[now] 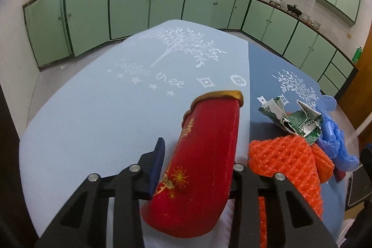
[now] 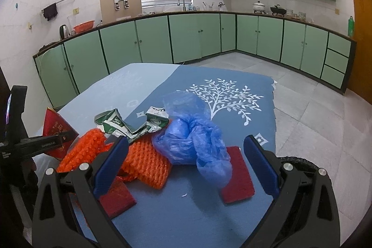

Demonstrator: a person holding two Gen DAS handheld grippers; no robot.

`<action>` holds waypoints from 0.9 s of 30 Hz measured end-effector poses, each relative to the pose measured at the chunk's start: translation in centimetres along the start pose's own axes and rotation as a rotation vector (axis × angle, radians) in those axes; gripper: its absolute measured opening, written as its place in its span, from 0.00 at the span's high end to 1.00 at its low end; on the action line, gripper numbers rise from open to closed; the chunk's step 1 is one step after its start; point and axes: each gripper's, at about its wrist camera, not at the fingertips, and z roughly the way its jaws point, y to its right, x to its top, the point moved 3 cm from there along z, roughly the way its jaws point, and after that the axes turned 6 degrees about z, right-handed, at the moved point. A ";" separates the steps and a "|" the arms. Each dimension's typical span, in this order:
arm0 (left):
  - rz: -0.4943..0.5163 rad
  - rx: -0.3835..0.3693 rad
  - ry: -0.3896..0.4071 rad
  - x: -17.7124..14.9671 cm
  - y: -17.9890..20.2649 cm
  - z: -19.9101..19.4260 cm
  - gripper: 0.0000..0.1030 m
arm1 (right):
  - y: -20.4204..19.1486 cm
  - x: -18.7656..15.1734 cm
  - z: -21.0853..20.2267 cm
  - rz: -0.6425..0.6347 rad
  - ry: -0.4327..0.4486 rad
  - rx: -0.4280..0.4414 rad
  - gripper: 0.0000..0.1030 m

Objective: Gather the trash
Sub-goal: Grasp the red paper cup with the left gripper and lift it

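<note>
one pad of left gripper (image 1: 197, 169) hidden behind gripped red packet (image 1: 204, 155); right gripper (image 2: 186, 157) wide.

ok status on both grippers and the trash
Left gripper shut on red packet. Right gripper open over blue bag. Orange netting, crushed carton piled alongside.

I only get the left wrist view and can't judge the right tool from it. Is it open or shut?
Observer: Open. The right tool touches nothing; the blue plastic bag lies just ahead of its pads.
Operator: My left tool has the red packet between its fingers. What's under that bag?
Observer: A flat red pad, partly covered by it.
Operator: Any more?
Observer: A second red pad pokes out from under the orange foam net.
</note>
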 end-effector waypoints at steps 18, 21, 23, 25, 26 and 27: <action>0.044 -0.039 0.105 2.7 2.7 -4.1 0.67 | 2.1 0.2 0.2 0.027 -0.005 -0.018 0.17; 0.053 -0.059 0.113 2.9 3.5 -4.6 0.67 | 2.4 -0.2 -0.3 0.015 -0.009 -0.025 0.19; 0.071 -0.072 0.115 2.8 4.3 -4.8 0.67 | 2.8 -0.7 -0.4 0.012 -0.015 -0.036 0.19; 0.093 -0.081 0.114 2.5 5.2 -4.8 0.67 | 3.2 -1.1 -0.5 0.023 -0.019 -0.042 0.19; 0.101 -0.086 0.112 2.4 5.6 -4.8 0.67 | 3.3 -1.2 -0.4 0.029 -0.022 -0.042 0.20; 0.107 -0.092 0.107 2.3 6.0 -4.7 0.67 | 3.4 -1.2 -0.3 0.032 -0.023 -0.042 0.21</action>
